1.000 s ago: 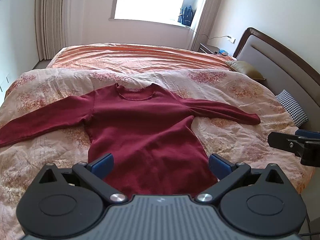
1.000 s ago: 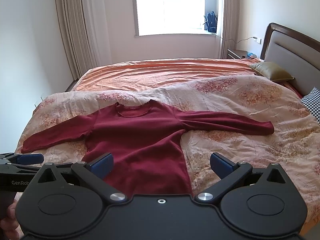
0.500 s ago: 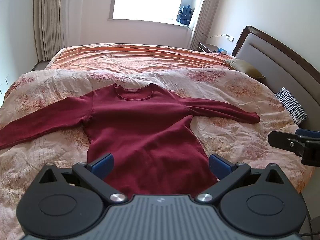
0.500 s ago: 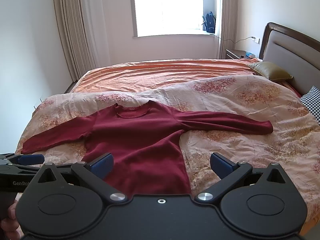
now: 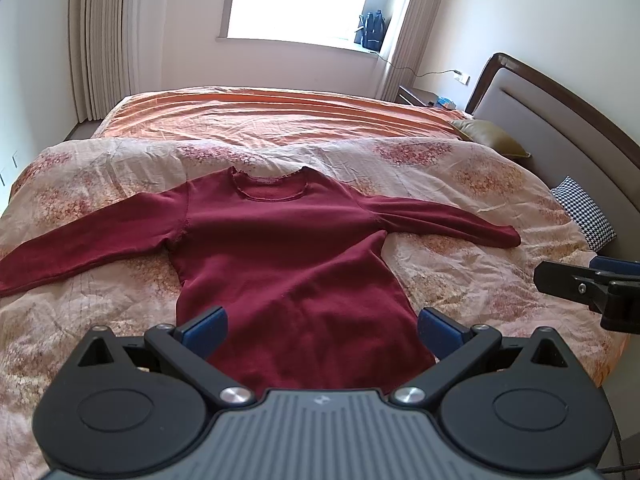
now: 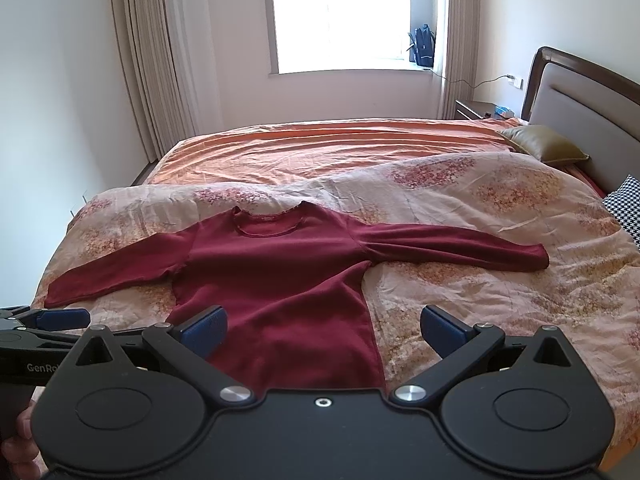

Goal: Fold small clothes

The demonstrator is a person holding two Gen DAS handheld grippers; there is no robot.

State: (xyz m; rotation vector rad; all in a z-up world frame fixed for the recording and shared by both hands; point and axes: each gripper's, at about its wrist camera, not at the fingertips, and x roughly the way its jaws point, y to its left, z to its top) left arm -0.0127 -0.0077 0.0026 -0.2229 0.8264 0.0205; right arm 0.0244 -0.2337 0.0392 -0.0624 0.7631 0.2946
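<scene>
A dark red long-sleeved sweater (image 5: 288, 256) (image 6: 276, 276) lies flat on the floral quilt, collar toward the window and both sleeves spread out sideways. My left gripper (image 5: 322, 330) hovers open above the sweater's hem, holding nothing. Farther right, my right gripper (image 6: 324, 328) is also open and empty, over the hem's right corner. Each gripper shows at the edge of the other's view: the right one (image 5: 592, 284) and the left one (image 6: 44, 320). The hem itself is hidden behind the gripper bodies.
The floral quilt (image 5: 460, 280) covers the near half of the bed, an orange sheet (image 5: 280, 116) the far half. A padded headboard (image 6: 580, 120), an olive pillow (image 6: 548, 144) and a houndstooth cushion (image 5: 584, 216) are at the right. A nightstand (image 6: 476, 108) stands by the curtains.
Both grippers have drawn back and risen slightly; the sweater sits a little lower and smaller in both views. The sweater has not moved and the jaws stay open.
</scene>
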